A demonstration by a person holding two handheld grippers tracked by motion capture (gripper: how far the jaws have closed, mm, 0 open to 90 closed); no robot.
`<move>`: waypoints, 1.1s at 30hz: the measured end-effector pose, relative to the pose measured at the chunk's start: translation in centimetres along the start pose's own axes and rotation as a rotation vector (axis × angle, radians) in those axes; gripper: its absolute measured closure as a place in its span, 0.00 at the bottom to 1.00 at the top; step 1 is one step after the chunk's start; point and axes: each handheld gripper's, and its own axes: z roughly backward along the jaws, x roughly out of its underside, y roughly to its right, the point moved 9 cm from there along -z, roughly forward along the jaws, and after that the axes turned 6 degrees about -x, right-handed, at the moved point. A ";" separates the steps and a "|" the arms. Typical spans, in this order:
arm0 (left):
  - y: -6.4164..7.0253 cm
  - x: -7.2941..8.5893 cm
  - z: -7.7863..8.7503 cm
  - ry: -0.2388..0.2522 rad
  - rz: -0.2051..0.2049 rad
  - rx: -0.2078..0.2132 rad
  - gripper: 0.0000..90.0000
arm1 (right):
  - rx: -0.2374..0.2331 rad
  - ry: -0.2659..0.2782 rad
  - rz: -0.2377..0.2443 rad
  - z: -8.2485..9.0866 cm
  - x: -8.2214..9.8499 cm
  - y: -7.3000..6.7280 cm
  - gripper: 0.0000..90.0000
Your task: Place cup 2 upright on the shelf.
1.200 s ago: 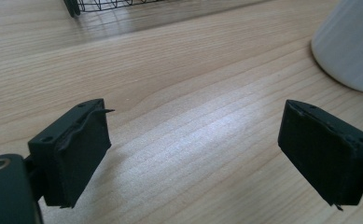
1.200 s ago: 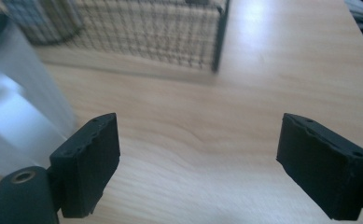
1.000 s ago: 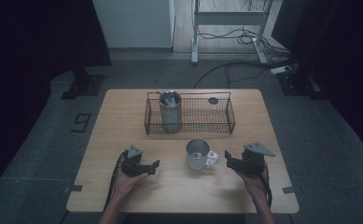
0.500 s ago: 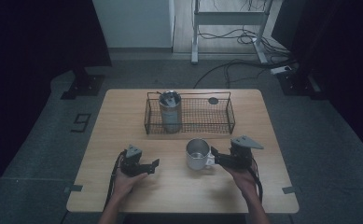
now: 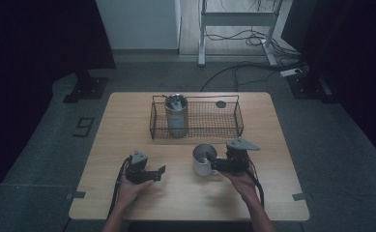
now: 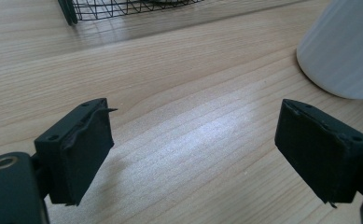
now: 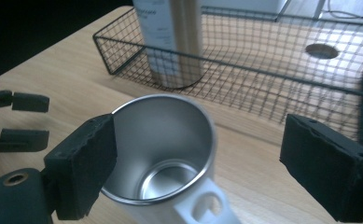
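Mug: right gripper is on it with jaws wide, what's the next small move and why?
Probably close the right gripper on the mug. Its jaws stand open on either side of the rim, with the handle pointing toward the camera, and the pads do not look to be pressing yet. The left gripper rests open on the table, well clear.

In the right gripper view the mug [image 7: 163,158] is cut off at the bottom edge, the canister [image 7: 170,39] at the top edge.
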 end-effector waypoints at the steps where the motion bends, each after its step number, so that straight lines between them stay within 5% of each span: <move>1: 0.0 0.0 0.0 0.000 0.000 -0.001 0.12 | -0.006 -0.012 0.000 -0.4 0.3 -0.3 0.11; 20: -0.3 0.3 0.0 -0.007 0.010 0.005 0.12 | -0.036 -0.083 0.016 -2.4 1.7 -2.0 0.04; 33: -0.3 0.5 -0.1 -0.006 0.020 0.018 0.12 | -0.015 -0.137 0.071 -3.4 2.3 -2.5 0.04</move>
